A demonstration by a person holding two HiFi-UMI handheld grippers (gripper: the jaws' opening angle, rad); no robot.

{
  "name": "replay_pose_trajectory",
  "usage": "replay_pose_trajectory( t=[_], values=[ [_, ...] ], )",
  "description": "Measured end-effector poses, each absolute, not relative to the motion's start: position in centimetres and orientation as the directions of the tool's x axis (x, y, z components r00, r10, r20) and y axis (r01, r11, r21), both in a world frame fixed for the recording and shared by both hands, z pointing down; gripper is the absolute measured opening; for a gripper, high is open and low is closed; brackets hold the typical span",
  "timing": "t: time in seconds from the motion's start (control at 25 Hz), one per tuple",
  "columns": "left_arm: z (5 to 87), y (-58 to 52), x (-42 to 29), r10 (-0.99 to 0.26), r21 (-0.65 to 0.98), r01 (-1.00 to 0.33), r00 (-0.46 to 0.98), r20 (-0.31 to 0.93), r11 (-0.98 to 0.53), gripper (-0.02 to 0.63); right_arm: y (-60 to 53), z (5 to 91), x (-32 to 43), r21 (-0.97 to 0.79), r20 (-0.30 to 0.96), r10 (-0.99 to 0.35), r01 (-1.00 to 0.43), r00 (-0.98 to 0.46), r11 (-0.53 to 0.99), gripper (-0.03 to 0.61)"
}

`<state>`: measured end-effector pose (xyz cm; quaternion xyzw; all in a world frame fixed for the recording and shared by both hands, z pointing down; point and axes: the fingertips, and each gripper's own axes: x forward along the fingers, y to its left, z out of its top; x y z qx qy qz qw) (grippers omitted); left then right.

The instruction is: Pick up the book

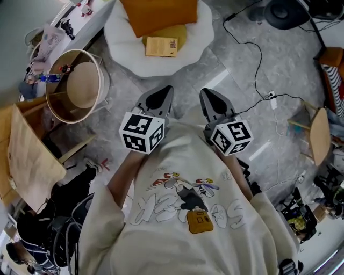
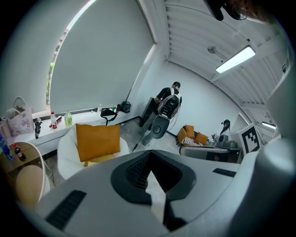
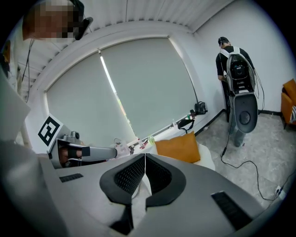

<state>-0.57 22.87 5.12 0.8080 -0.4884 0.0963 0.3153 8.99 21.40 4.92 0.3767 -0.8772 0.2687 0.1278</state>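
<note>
The book [image 1: 161, 46], thin with a tan-yellow cover, lies flat on the seat of a white round armchair [image 1: 134, 59], just in front of an orange cushion [image 1: 158, 15]. Both grippers hang side by side over the grey floor, well short of the chair, pointing toward it. My left gripper [image 1: 166, 88] has its black pads meeting at the tip [image 2: 149, 155], with nothing between them. My right gripper [image 1: 207, 92] is shut and empty too [image 3: 144, 157]. The left gripper view shows the orange cushion [image 2: 98, 140] ahead; the right gripper view shows that cushion [image 3: 178, 147] too.
A round wooden-rimmed side table [image 1: 75, 86] stands left of the chair, cardboard [image 1: 27, 156] beside it. Black cables [image 1: 258, 53] and a white power strip [image 1: 273, 100] lie on the floor to the right, near a wooden stool [image 1: 320, 134]. Another person [image 3: 236, 69] stands by the far wall.
</note>
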Motion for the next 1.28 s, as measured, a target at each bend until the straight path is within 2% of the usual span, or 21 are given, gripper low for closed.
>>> replay_pose_trajectory(
  t=[0.36,0.8,1.28],
  values=[
    [6.9,18.3,3.0,-0.694,0.446,-0.844,0.513,0.506,-0.298,0.006,16.0,6.6,12.0,-0.418,0.463,-0.544,-0.713,-0.7,0.562,0.023],
    [6.6,6.7,-0.3,-0.762,0.367,-0.916,0.353,0.543,-0.163,0.006,2.2,7.0,9.3,-0.441,0.425,-0.413,-0.582,-0.806,0.683,0.023],
    [9.3,0.6,0.5,-0.751,0.351,-0.936,0.258,0.608,-0.038,0.006,-4.4,12.3,9.6,-0.528,0.482,-0.233,-0.492,-0.845,0.692,0.023]
  ],
)
